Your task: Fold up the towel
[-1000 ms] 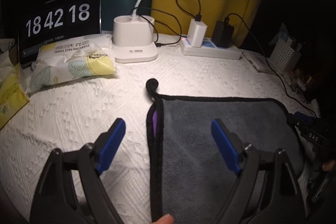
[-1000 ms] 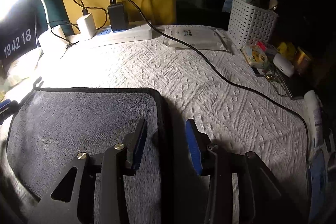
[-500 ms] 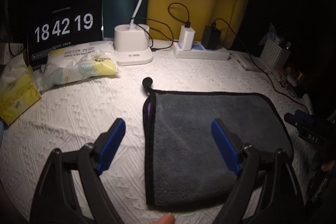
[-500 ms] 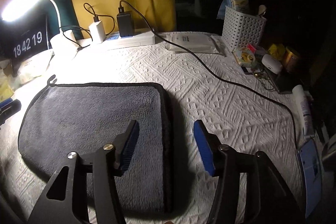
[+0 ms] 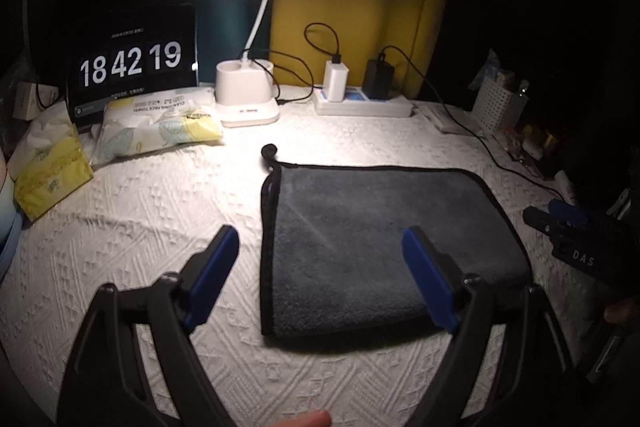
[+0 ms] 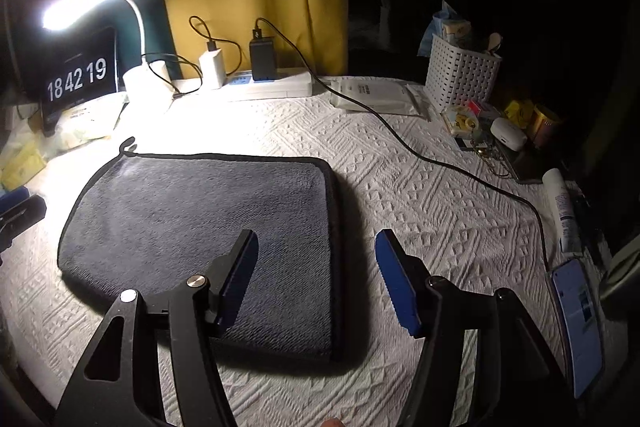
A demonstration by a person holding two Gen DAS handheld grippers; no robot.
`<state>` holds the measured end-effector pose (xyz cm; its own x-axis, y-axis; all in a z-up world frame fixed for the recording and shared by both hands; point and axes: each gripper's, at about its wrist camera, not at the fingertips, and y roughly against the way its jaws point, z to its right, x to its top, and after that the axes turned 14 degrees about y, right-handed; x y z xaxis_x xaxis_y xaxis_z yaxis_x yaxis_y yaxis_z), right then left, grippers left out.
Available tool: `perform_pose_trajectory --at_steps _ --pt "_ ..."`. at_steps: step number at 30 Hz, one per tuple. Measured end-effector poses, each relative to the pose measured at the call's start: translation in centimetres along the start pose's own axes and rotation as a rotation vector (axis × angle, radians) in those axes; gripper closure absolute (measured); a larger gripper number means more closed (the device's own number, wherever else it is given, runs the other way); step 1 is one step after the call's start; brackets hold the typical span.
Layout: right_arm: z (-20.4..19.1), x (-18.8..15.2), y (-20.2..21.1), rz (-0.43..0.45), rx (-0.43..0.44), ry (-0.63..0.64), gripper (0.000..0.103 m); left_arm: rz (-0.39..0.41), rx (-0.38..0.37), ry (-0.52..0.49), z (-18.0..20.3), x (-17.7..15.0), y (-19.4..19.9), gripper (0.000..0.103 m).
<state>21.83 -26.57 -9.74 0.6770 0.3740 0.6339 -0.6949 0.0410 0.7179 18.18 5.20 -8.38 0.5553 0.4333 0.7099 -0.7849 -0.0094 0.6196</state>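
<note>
Your towel [image 5: 384, 247] lies flat on the desk [image 5: 152, 211], in front of the lamp [image 5: 248, 95], already doubled over with its fold nearest you and its hanging loop [image 5: 269, 151] pointing back at the lamp. Your left gripper [image 5: 320, 279] is spread wide and holds nothing; it hangs above the towel's left edge. Your right gripper [image 6: 316, 279] is likewise released and empty, over the towel's right edge.

If you go for another fold, you risk pinching only the top layer, so the layers would slide apart. The black cable [image 6: 440, 163] runs right of the towel; a wide swing could snag it.

Compared with a second ago, both grippers have pulled back and up, so the whole towel now shows, and the right gripper has opened wider.
</note>
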Motion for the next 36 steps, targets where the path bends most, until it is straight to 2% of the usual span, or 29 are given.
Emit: perform_pose_trajectory --at_steps 36 --pt "-4.1 -4.9 9.6 0.108 -0.006 0.041 0.039 0.097 -0.051 -0.016 0.2 -6.1 9.2 0.018"
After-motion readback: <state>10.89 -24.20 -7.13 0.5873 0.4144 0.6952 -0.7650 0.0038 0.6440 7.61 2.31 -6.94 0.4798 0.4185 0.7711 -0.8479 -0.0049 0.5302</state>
